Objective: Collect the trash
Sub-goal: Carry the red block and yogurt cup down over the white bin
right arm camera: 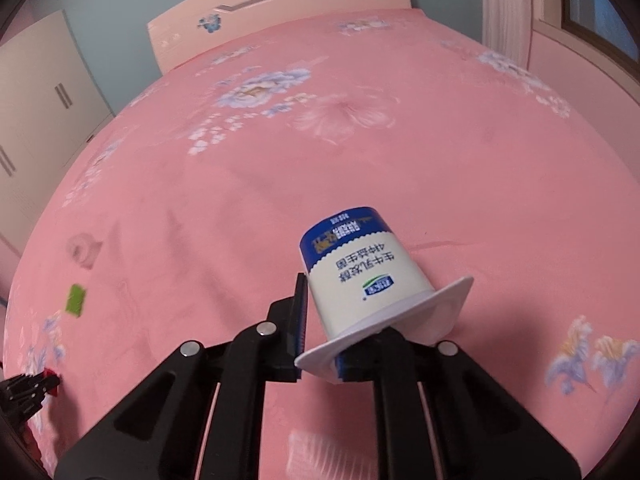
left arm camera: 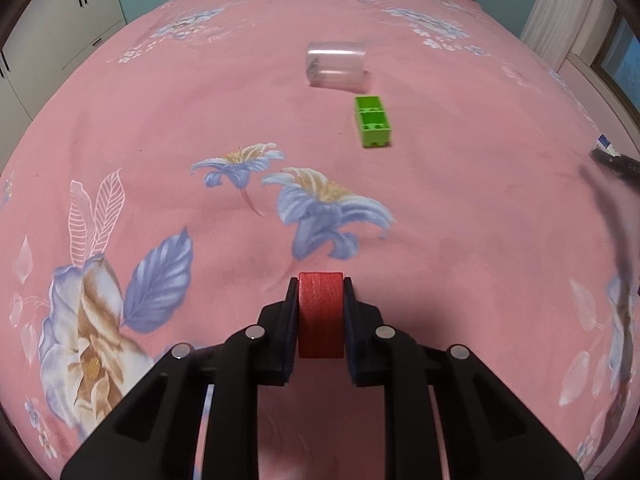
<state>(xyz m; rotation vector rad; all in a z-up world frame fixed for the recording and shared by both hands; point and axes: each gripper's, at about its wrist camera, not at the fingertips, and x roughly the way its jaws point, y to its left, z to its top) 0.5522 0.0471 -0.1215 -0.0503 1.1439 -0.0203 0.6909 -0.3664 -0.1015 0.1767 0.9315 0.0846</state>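
Observation:
My left gripper (left arm camera: 321, 284) is shut on a red block (left arm camera: 321, 314), held just above the pink floral bedsheet (left arm camera: 160, 120). Ahead lie a green toy brick (left arm camera: 373, 121) and, beyond it, a clear plastic cup (left arm camera: 336, 65) on its side. My right gripper (right arm camera: 340, 292) is shut on a white and blue yogurt cup (right arm camera: 360, 272), held upside down and tilted above the sheet. In the right wrist view the green brick (right arm camera: 76, 299) and the clear cup (right arm camera: 84, 251) show at the left, and the left gripper (right arm camera: 28, 390) with its red block at the lower left edge.
The right gripper's tip (left arm camera: 618, 162) shows at the right edge of the left wrist view. White wardrobes (left arm camera: 68, 20) stand to the left of the bed. A headboard (right arm camera: 280, 12) is at the far end, and a curtain (left arm camera: 560, 12) and window at the right.

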